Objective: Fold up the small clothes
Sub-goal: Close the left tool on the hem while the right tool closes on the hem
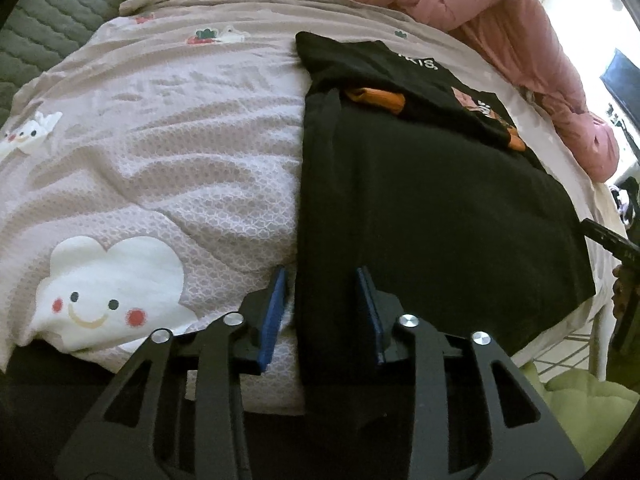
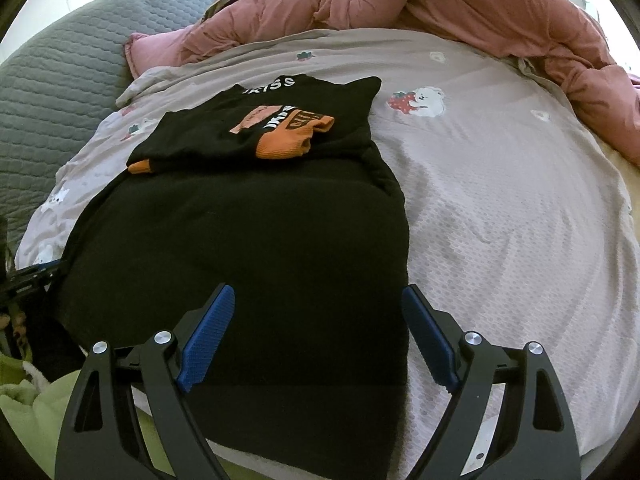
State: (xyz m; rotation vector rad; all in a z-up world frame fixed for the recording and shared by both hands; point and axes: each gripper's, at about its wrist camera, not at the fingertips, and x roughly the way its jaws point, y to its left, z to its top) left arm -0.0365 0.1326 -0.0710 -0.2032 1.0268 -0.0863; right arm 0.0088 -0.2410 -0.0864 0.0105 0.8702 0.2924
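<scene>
A small black garment [image 1: 432,208] with orange cuffs and white lettering lies flat on the bed, its sleeves folded in across the chest. It also shows in the right wrist view [image 2: 248,248]. My left gripper [image 1: 322,276] is open, its jaws straddling the garment's near left edge at the hem. My right gripper [image 2: 318,296] is open wide, its jaws over the garment's near right edge at the hem. Neither holds cloth. The orange cuffs [image 2: 292,138] rest on the upper part of the garment.
A pale lilac bedsheet [image 1: 160,160] with cartoon prints covers the bed. A bunched pink duvet [image 2: 440,4] lies along the far side. A grey quilted headboard [image 2: 52,80] stands at the left. Green fabric [image 1: 584,400] lies below the bed edge.
</scene>
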